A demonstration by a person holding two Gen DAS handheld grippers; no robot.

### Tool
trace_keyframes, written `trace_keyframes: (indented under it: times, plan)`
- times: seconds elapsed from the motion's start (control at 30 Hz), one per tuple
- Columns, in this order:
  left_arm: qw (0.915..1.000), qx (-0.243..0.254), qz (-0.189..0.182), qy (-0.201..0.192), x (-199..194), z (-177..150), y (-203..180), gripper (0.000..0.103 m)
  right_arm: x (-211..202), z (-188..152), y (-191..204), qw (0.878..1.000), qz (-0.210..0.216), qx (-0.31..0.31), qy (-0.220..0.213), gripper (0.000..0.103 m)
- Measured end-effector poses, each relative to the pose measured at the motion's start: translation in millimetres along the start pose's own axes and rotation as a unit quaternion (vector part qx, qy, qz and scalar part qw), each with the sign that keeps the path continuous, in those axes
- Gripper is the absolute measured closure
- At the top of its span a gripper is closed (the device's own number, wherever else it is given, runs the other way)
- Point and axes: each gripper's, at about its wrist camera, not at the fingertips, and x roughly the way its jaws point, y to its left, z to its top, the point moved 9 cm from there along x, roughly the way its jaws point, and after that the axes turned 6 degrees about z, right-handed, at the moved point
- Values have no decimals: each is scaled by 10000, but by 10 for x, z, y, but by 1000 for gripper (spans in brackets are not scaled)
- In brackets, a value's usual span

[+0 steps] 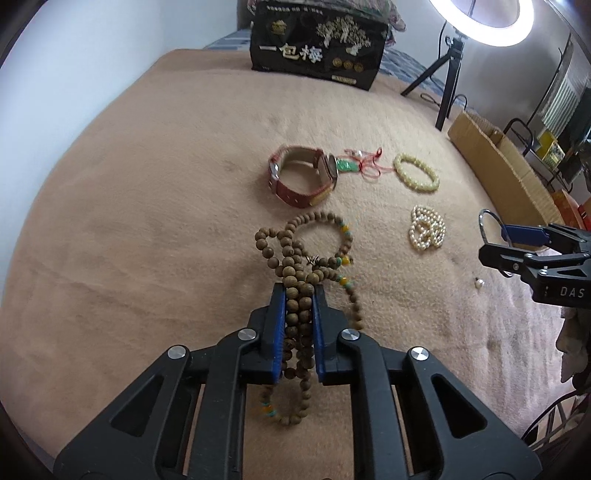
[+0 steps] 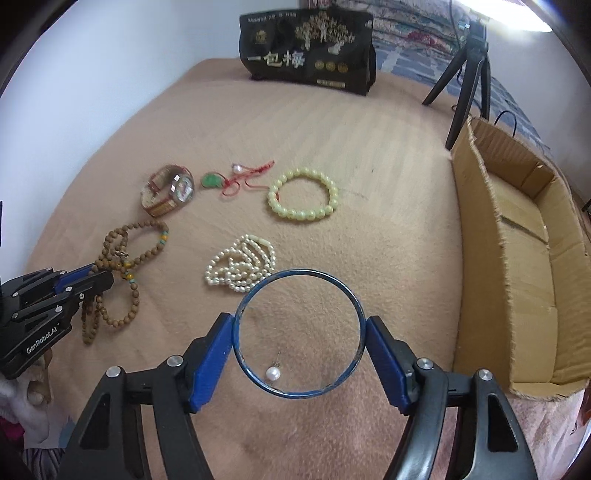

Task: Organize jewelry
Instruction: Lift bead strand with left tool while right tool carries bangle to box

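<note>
We had the left gripper (image 1: 299, 295) clamped tight on a bunched strand of wooden prayer beads (image 1: 303, 258), loops spilling out ahead of the pads and trailing under them onto the tan blanket (image 1: 147, 203). Our right gripper (image 2: 299, 332) stood wide, its blue pads pressed on either side of a thin blue bangle (image 2: 298, 334). To do this step well, we judged that both lifts should go slowly and straight, since the dangling bead loops could snag the blanket and the bangle, pinched only at its rim, could pivot out.

The right wrist view showed what the left could not: a single pearl earring (image 2: 272, 373) lying on the blanket, seen through the ring, and the open cardboard box (image 2: 517, 280) just to the right, a likely destination. Farther off lay the heap of pearl strands (image 2: 240, 269), then the pale green bead bracelet (image 2: 303, 199), the jade pendant on red cord (image 2: 212, 181) and the watch (image 2: 168, 195). Only the left view showed the ring light (image 1: 484, 22) past the black gift bag (image 1: 317, 44).
</note>
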Motion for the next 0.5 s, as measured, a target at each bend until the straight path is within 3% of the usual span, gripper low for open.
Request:
trace_keyframes:
  times: [0.5]
  plan:
    - [9972, -156, -130, -716, -703, 321, 138, 92, -526, 40, 114, 9986, -45, -76, -513, 29]
